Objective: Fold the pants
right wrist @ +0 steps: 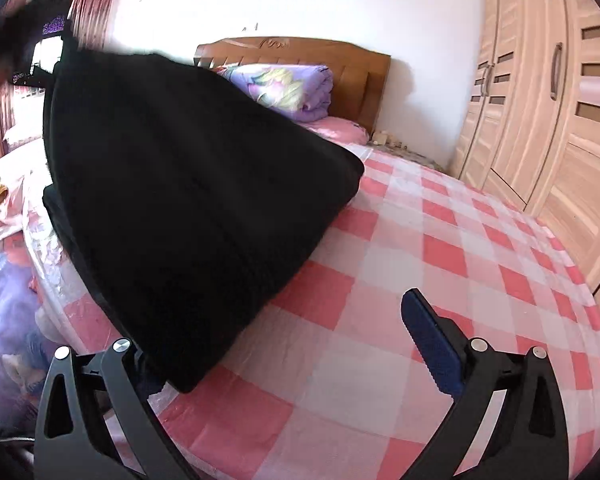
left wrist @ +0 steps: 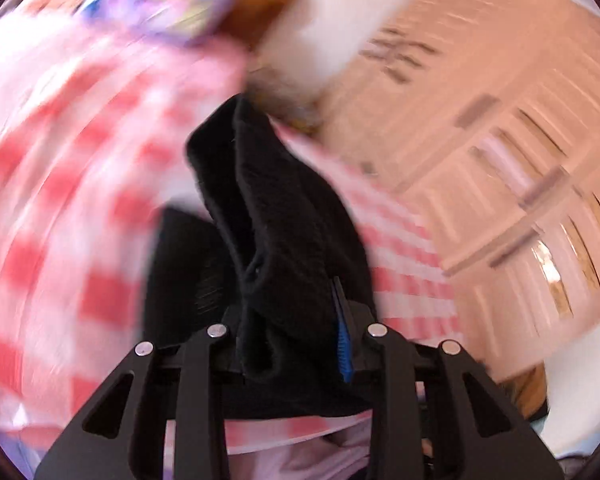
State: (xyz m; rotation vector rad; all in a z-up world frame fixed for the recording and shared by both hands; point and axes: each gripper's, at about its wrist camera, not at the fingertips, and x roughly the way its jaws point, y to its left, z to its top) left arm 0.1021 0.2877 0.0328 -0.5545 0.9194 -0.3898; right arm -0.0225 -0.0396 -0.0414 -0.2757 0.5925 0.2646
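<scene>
Your left gripper (left wrist: 296, 320) is clamped on a bunched edge of the black pants (right wrist: 188, 208), lifting that end off the checked bedsheet (right wrist: 440, 240), apparently to carry it over for a fold. Your right gripper (right wrist: 300, 344) stands wide open and empty beside the draped fabric, probably ready to catch the lower edge.

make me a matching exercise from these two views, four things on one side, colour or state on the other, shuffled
Things:
1. pants
2. bed sheet
3. left tool
4. right tool

States:
A. open, nothing pinched
B. pink and white checks
C. black, partly lifted off the bed
D. shut on dark cloth

Pairs: 1-C, 2-B, 3-D, 4-A
</scene>
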